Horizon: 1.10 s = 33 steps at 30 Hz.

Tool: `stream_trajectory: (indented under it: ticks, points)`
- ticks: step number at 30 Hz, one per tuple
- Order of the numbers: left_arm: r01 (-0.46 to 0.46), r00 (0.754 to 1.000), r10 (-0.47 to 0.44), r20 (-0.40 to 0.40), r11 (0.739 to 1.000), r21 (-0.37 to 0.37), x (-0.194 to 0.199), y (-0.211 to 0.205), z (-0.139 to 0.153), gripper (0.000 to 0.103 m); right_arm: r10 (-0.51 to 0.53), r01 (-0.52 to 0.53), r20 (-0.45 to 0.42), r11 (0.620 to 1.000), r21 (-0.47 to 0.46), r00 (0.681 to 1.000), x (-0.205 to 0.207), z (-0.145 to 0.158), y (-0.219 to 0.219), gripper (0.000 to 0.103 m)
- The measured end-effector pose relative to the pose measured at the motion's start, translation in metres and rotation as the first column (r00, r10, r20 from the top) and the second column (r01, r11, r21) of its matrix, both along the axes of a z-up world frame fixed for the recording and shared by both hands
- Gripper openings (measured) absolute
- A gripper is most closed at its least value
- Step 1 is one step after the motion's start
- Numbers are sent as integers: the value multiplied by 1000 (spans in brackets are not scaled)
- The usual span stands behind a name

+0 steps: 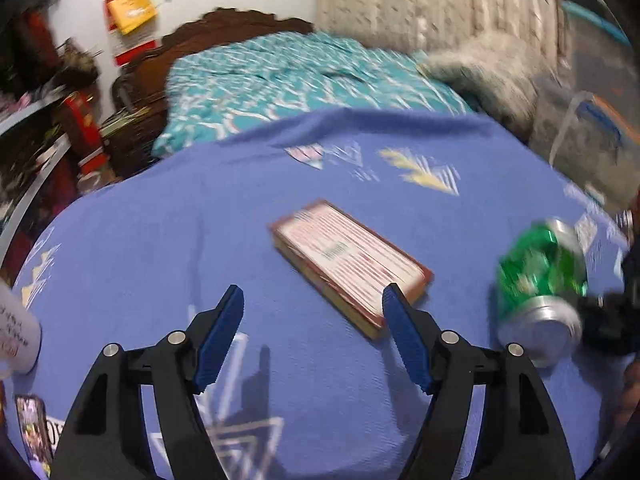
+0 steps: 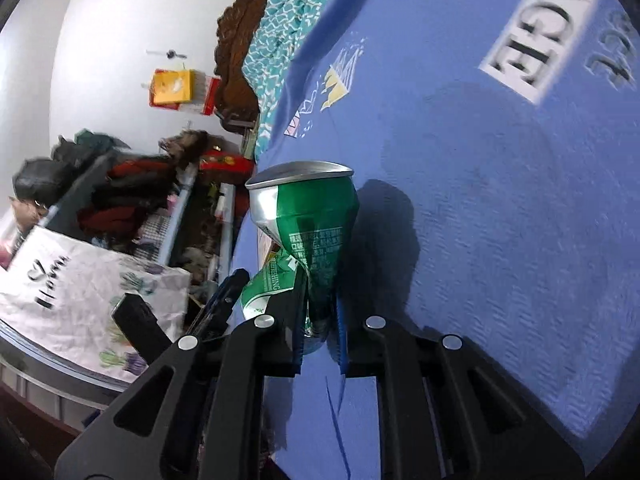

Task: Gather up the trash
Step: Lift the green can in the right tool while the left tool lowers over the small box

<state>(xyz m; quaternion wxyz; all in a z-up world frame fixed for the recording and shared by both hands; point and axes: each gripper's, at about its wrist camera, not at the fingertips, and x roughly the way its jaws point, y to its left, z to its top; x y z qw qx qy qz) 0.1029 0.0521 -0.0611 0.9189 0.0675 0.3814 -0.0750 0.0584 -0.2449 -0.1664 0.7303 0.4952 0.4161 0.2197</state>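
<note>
one crushed green can (image 2: 304, 236) sits between the blue pads of the right gripper (image 2: 320, 344), in the lower middle of the right wrist view. the pads are pressed together on the squeezed lower part of the can, and its silver end points up toward the middle of the frame. this view is rolled to the side, so the blue cloth (image 2: 500, 220) fills the right half of the frame and the wall stands at the left.

in the left wrist view the same can (image 1: 540, 288) is at the right edge, blurred, with a black part of the other gripper touching it from the right. the left gripper (image 1: 312, 308) is at the bottom of the frame, its fingers wide apart and nothing between them. it points down at the blue cloth (image 1: 160, 260). a flat box with a red border (image 1: 348, 264) lies on the cloth just beyond its right fingertip, near the centre of the frame. a white cup (image 1: 16, 332) shows at the left edge.
</note>
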Motion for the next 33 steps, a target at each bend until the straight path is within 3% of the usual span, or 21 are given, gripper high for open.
stream_trajectory:
  ticks: [6, 8, 11, 13, 17, 20, 22, 27, 33]
  points:
    - [-77, 995, 72, -70, 994, -72, 22, 15, 10, 73, -21, 21, 17, 1000, -4, 1000, -7, -1, -8, 14]
    - [-81, 994, 76, -78, 995, -57, 29, 6, 8, 82, -19, 19, 24, 1000, -5, 1000, -12, -1, -9, 14]
    - [-66, 991, 59, -120, 996, -54, 43, -9, 4, 86, -14, 14, 30, 1000, -8, 999, -14, -1, -10, 14]
    - [-74, 988, 70, -137, 997, -26, 58, -26, 1, 95, -12, 12, 33, 1000, -6, 999, -14, -2, -12, 14]
    - [-71, 984, 77, -159, 997, 43, 81, -53, -8, 95, -10, 10, 32, 1000, -5, 999, -9, -2, -11, 14]
    - [-55, 978, 64, -199, 997, 48, 82, -57, -22, 82, -12, 12, 29, 1000, -4, 999, -10, -2, -13, 14]
    - [-41, 991, 56, -125, 992, 121, 66, -57, -25, 69, -15, 15, 28, 1000, -3, 999, -11, -3, -15, 14]
    - [58, 996, -47, -73, 984, 166, 24, -49, -24, 48, -11, 13, 41, 999, -30, 999, -15, 3, -10, 14]
    - [134, 990, -127, -54, 980, 150, -14, -31, -22, 51, 32, -22, 89, 993, -115, 996, -18, 21, 7, 14]
